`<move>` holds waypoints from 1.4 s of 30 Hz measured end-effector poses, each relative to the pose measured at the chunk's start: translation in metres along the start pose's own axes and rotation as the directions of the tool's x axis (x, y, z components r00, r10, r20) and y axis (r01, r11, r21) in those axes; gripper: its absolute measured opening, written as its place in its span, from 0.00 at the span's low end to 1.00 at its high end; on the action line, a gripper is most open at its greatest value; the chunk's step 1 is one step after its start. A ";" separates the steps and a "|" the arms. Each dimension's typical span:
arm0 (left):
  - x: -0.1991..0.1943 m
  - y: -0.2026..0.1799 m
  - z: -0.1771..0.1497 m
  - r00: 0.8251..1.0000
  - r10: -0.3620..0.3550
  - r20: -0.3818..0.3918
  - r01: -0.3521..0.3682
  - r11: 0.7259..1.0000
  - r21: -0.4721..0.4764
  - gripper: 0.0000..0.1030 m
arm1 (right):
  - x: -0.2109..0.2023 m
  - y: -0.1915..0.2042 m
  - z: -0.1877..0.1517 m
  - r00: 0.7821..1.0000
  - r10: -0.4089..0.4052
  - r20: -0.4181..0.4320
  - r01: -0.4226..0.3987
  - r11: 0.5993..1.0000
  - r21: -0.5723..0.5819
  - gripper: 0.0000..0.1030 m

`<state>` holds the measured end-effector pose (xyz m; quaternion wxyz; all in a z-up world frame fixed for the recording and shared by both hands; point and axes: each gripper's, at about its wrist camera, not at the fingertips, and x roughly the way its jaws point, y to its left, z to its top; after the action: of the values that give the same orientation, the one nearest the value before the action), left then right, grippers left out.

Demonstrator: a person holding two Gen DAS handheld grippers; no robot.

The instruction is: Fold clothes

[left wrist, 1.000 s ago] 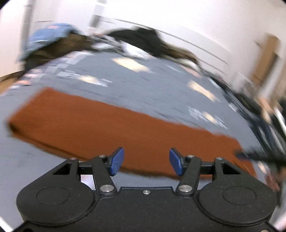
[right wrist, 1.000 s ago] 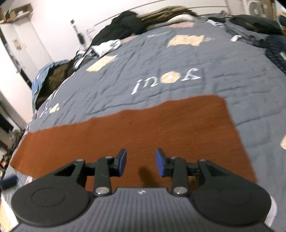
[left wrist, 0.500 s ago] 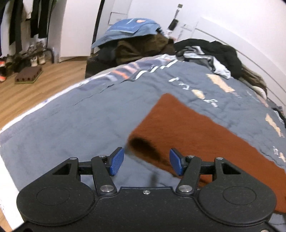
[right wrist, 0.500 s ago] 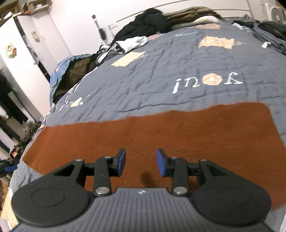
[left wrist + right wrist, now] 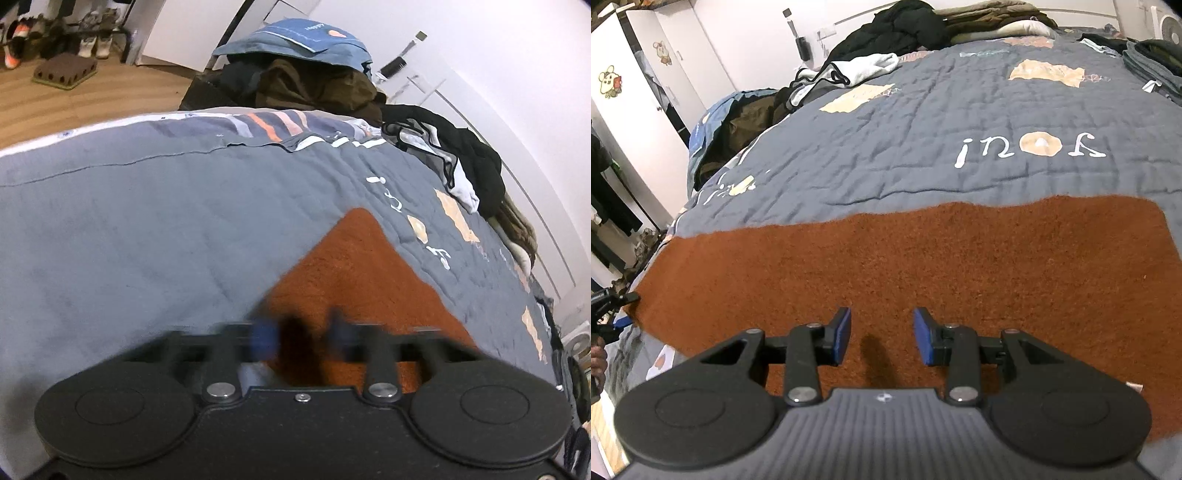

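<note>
Left wrist view puts us right at one short end of the rust-brown cloth (image 5: 369, 280), and we read that as deliberate: a fold starts from an end, so we go where the edge is. Our left gripper (image 5: 301, 338) sits low over that near edge, its blue pads smeared by motion; a gap shows between them with the cloth's dark edge in it, but we cannot tell whether the jaws have pinched anything yet.

Over on the right wrist view, the cloth lies flat in a long band across the grey quilt (image 5: 923, 122), smooth and ready. Our right gripper (image 5: 882, 338) hovers above the middle of it, jaws parted wide, holding nothing. We judge it is placed there to steady the fabric or take the long edge.

Writing now: white letters stitched on the quilt appear upside down to us, something like "joui". On the blue garment (image 5: 306, 40) topping the clothes heap (image 5: 317, 88) we make out small white lettering, perhaps "Happy". A cartoon sticker (image 5: 609, 83) marks the white wardrobe (image 5: 639, 122).
</note>
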<state>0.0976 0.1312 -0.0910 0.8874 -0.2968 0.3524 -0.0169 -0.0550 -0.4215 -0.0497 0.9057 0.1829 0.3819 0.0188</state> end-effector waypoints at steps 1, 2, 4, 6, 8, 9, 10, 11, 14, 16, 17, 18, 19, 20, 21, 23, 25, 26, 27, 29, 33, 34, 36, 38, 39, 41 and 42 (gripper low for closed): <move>-0.003 -0.004 -0.001 1.000 0.008 0.011 -0.009 0.999 0.033 0.11 | 0.000 0.000 0.000 1.000 0.000 -0.001 0.000 1.000 0.000 0.35; -0.005 -0.007 -0.002 1.000 0.017 0.021 -0.018 0.998 0.066 0.11 | -0.001 -0.001 0.000 1.000 0.000 0.000 0.000 1.000 0.001 0.35; -0.007 -0.014 -0.004 0.999 0.035 0.023 -0.038 0.992 0.121 0.10 | -0.002 -0.001 0.001 1.000 0.005 0.002 -0.005 1.000 0.007 0.35; -0.008 -0.021 -0.006 0.998 0.055 0.026 -0.058 0.985 0.161 0.10 | -0.002 0.001 0.002 1.000 0.029 0.002 -0.029 1.000 0.007 0.36; -0.008 -0.029 -0.008 0.996 0.080 0.034 -0.085 0.974 0.208 0.10 | -0.003 0.008 0.001 0.997 0.080 -0.009 -0.080 0.997 -0.015 0.35; -0.008 -0.033 -0.008 0.995 0.091 0.036 -0.096 0.968 0.231 0.10 | -0.005 0.014 0.000 0.994 0.109 -0.013 -0.109 0.994 -0.031 0.36; -0.008 -0.037 -0.009 0.994 0.102 0.040 -0.108 0.961 0.254 0.10 | -0.006 0.019 -0.001 0.990 0.138 -0.018 -0.138 0.989 -0.046 0.35; -0.008 -0.042 -0.010 0.992 0.117 0.044 -0.124 0.952 0.281 0.10 | -0.008 0.026 -0.001 0.985 0.170 -0.022 -0.171 0.983 -0.059 0.35; -0.007 -0.055 -0.012 0.987 0.150 0.055 -0.160 0.923 0.350 0.10 | -0.014 0.047 -0.002 0.962 0.271 -0.033 -0.273 0.958 -0.090 0.36; -0.005 -0.060 -0.013 0.985 0.163 0.059 -0.173 0.906 0.386 0.10 | -0.017 0.061 -0.002 0.941 0.336 -0.037 -0.338 0.936 -0.096 0.36; -0.005 -0.063 -0.013 0.984 0.167 0.063 -0.178 0.899 0.401 0.10 | -0.018 0.069 -0.002 0.933 0.357 -0.039 -0.359 0.927 -0.106 0.36; -0.006 -0.066 -0.014 0.983 0.171 0.067 -0.183 0.890 0.417 0.10 | -0.020 0.077 -0.002 0.925 0.378 -0.041 -0.381 0.918 -0.115 0.36; -0.006 -0.069 -0.015 0.982 0.175 0.070 -0.188 0.882 0.432 0.10 | -0.021 0.083 -0.003 0.918 0.395 -0.047 -0.398 0.909 -0.126 0.36; -0.007 -0.071 -0.015 0.981 0.178 0.074 -0.192 0.874 0.447 0.10 | -0.022 0.089 -0.004 0.910 0.411 -0.052 -0.414 0.900 -0.137 0.36; -0.008 -0.075 -0.015 0.981 0.177 0.077 -0.193 0.867 0.459 0.10 | -0.023 0.095 -0.004 0.904 0.423 -0.058 -0.427 0.892 -0.146 0.35; -0.011 -0.083 -0.015 0.982 0.171 0.082 -0.189 0.855 0.482 0.10 | -0.023 0.101 -0.005 0.901 0.429 -0.068 -0.435 0.886 -0.160 0.36; -0.014 -0.093 -0.016 0.984 0.156 0.085 -0.177 0.845 0.504 0.10 | -0.022 0.105 -0.005 0.901 0.427 -0.078 -0.434 0.884 -0.174 0.36; -0.015 -0.098 -0.017 0.986 0.146 0.085 -0.168 0.841 0.514 0.10 | -0.023 0.105 -0.005 0.904 0.421 -0.078 -0.428 0.886 -0.178 0.36; -0.017 -0.104 -0.018 0.988 0.133 0.084 -0.157 0.838 0.522 0.10 | -0.023 0.105 -0.005 0.907 0.415 -0.077 -0.422 0.888 -0.182 0.36; -0.018 -0.115 -0.020 0.993 0.099 0.069 -0.121 0.837 0.534 0.10 | -0.024 0.106 -0.006 0.912 0.403 -0.076 -0.410 0.892 -0.190 0.36; -0.022 -0.141 -0.024 0.999 0.022 0.032 -0.035 0.844 0.536 0.10 | -0.028 0.104 -0.005 0.918 0.392 -0.063 -0.397 0.897 -0.195 0.36; -0.022 -0.148 -0.027 1.000 0.007 0.026 -0.020 0.839 0.544 0.10 | -0.029 0.103 -0.005 0.919 0.390 -0.059 -0.393 0.898 -0.197 0.36; -0.023 -0.164 -0.034 1.000 -0.028 0.008 0.019 0.832 0.555 0.10 | -0.031 0.102 -0.005 0.922 0.385 -0.052 -0.387 0.900 -0.199 0.36; -0.025 -0.181 -0.043 0.998 -0.062 -0.009 0.056 0.818 0.572 0.10 | -0.033 0.100 -0.004 0.923 0.383 -0.044 -0.384 0.902 -0.199 0.36; -0.025 -0.190 -0.049 0.997 -0.080 -0.020 0.077 0.811 0.580 0.09 | -0.035 0.099 -0.003 0.922 0.385 -0.039 -0.385 0.902 -0.196 0.35; -0.026 -0.208 -0.061 0.992 -0.120 -0.046 0.123 0.797 0.591 0.09 | -0.039 0.094 0.000 0.922 0.387 -0.027 -0.385 0.903 -0.191 0.36; -0.026 -0.216 -0.068 0.988 -0.140 -0.060 0.148 0.791 0.593 0.09 | -0.041 0.091 0.002 0.924 0.383 -0.019 -0.379 0.906 -0.189 0.35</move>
<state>0.0737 -0.0757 0.0025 0.9294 -0.0290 0.3112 -0.1962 -0.0732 -0.3440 0.0112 0.9014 0.1675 0.3268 0.2297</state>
